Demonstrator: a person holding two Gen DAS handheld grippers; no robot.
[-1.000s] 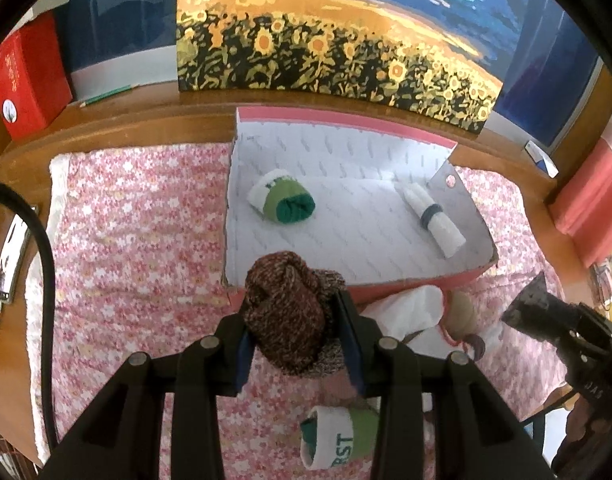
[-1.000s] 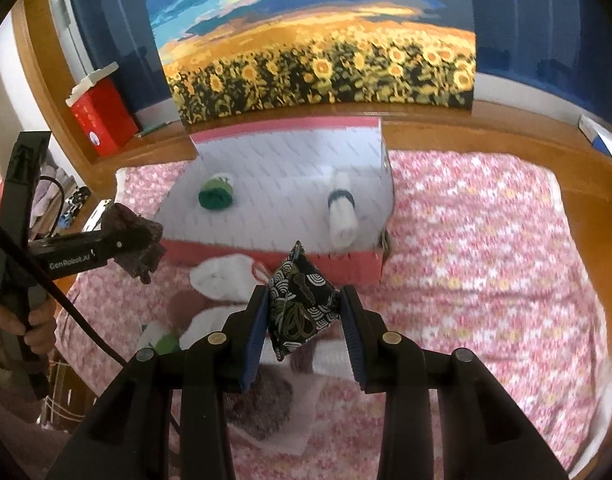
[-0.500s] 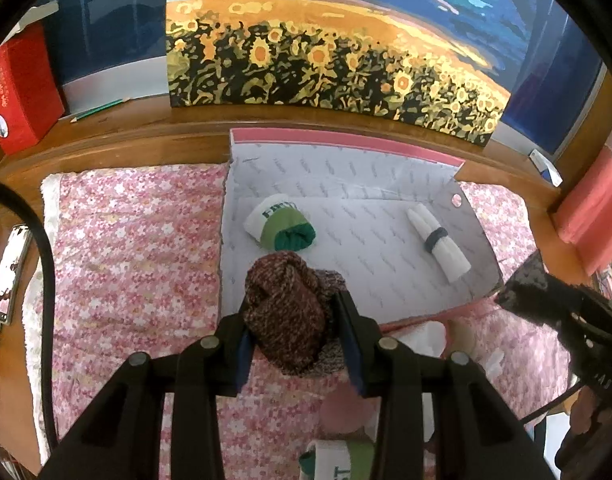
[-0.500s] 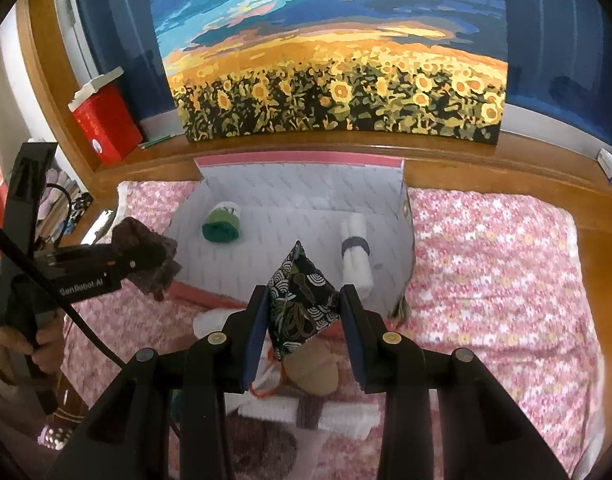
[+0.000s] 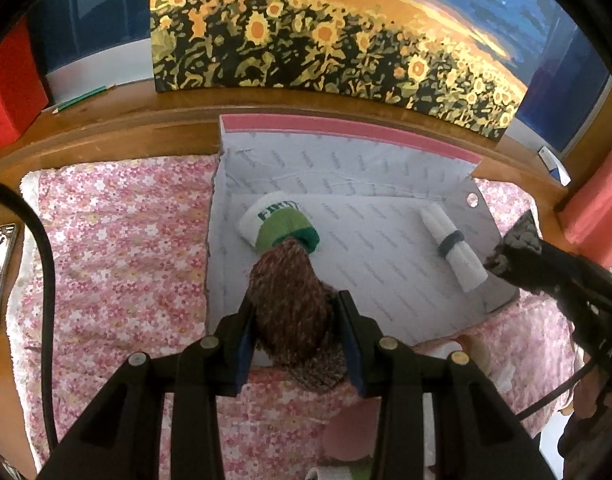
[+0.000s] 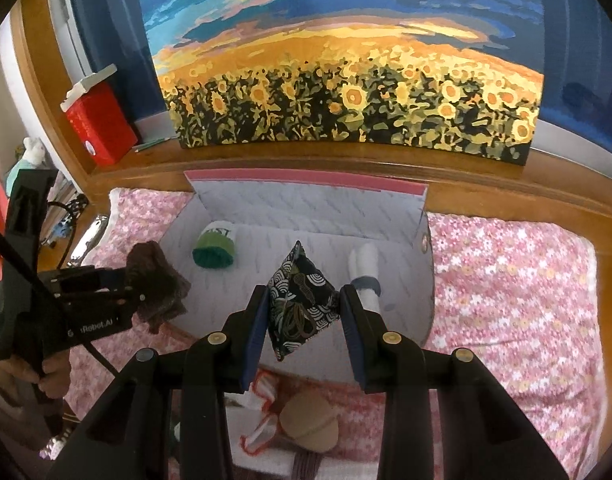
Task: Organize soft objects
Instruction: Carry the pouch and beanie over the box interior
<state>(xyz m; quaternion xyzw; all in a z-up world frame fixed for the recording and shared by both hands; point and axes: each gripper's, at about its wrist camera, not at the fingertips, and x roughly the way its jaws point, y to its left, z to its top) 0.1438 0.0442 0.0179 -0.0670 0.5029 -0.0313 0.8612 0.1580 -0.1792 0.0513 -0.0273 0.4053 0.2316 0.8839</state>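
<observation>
Through the left wrist camera, my left claw (image 5: 296, 330) is clenched on a brown knitted bundle (image 5: 292, 302), which I hold over the near left part of the grey-lined box (image 5: 346, 148) so it can land beside the green-and-white rolled sock (image 5: 280, 224), clear of the white roll (image 5: 454, 248). Through the right wrist camera, my right claw (image 6: 302, 320) grips a dark patterned pouch (image 6: 300, 300) above the box's middle, between those two items, while more soft things wait on the pink floral bedcover (image 6: 514, 280) below.

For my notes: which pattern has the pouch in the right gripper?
Black pouch, white wave arcs and greenish leaves; right wrist view.
</observation>
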